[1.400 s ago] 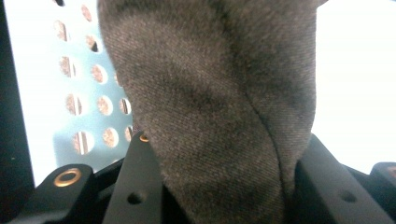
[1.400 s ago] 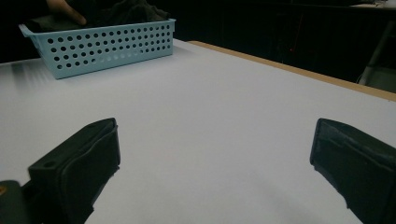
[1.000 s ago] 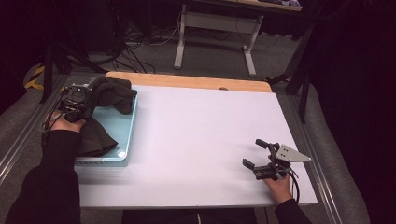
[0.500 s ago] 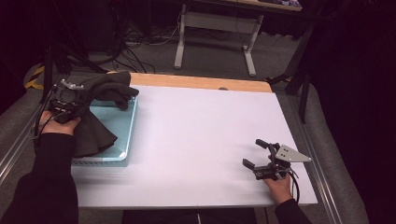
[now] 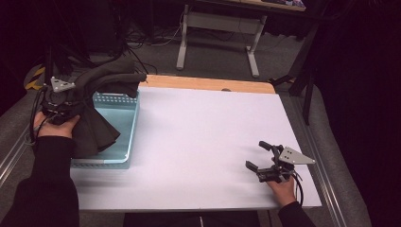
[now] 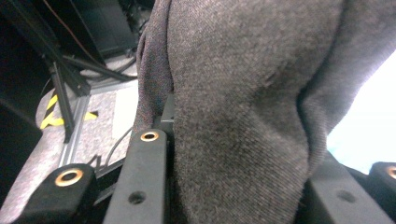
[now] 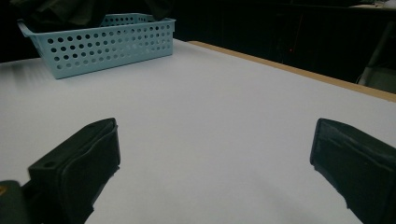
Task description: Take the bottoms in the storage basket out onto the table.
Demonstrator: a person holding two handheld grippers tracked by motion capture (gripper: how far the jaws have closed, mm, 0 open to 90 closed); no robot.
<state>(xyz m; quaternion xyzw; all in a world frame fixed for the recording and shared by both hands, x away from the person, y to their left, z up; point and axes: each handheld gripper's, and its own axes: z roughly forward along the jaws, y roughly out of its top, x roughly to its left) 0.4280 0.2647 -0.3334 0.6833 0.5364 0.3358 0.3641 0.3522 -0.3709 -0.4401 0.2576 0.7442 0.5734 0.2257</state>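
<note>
One dark grey knitted garment (image 5: 97, 109), soft, light and floppy, hangs at nine o'clock over the pale blue perforated plastic basket (image 5: 127, 130), bunched in the left claw (image 5: 59, 101); regrip along a seam. Right claw (image 5: 265, 158) rests wide, empty, at four o'clock on the white bench (image 5: 203, 137).

Black sleeves, black gripper (image 5: 265, 161) bearing grey plate.

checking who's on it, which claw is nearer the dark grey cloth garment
Left. The left claw is shut on the dark grey cloth garment above the basket; the right claw sits open across the table.
</note>
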